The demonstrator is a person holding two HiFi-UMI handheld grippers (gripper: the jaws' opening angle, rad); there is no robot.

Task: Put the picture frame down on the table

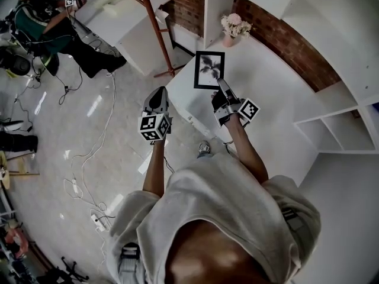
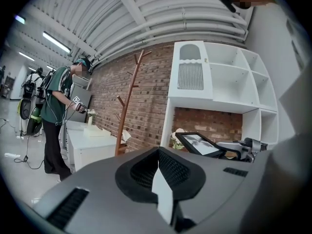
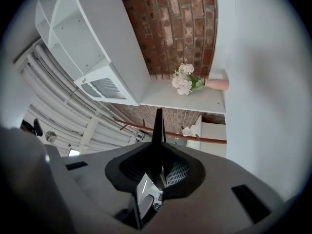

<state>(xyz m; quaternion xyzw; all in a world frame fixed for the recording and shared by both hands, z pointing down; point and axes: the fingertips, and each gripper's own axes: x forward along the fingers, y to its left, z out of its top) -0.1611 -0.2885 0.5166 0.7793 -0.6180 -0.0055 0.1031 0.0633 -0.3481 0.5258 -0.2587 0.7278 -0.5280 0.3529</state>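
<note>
The black picture frame (image 1: pixel 209 70), holding a dark plant print, stands upright above the white table (image 1: pixel 266 81). My right gripper (image 1: pixel 222 84) is shut on its lower right edge. In the right gripper view the frame (image 3: pixel 157 126) shows edge-on as a thin black sliver rising from between the closed jaws of the right gripper (image 3: pixel 157 149). My left gripper (image 1: pixel 158 96) hangs left of the table over the floor, shut and holding nothing. The left gripper view shows the left gripper (image 2: pixel 158 152) with its jaws together, and the tilted frame (image 2: pixel 201 144) off to its right.
A pink vase of flowers (image 1: pixel 234 28) stands at the table's far end by the brick wall. A white shelf unit (image 1: pixel 331 123) lies to the right. A wooden coat stand (image 1: pixel 155 28), a second white table (image 1: pixel 124 16) and another person (image 1: pixel 41 16) are at the left. Cables (image 1: pixel 89 152) cross the floor.
</note>
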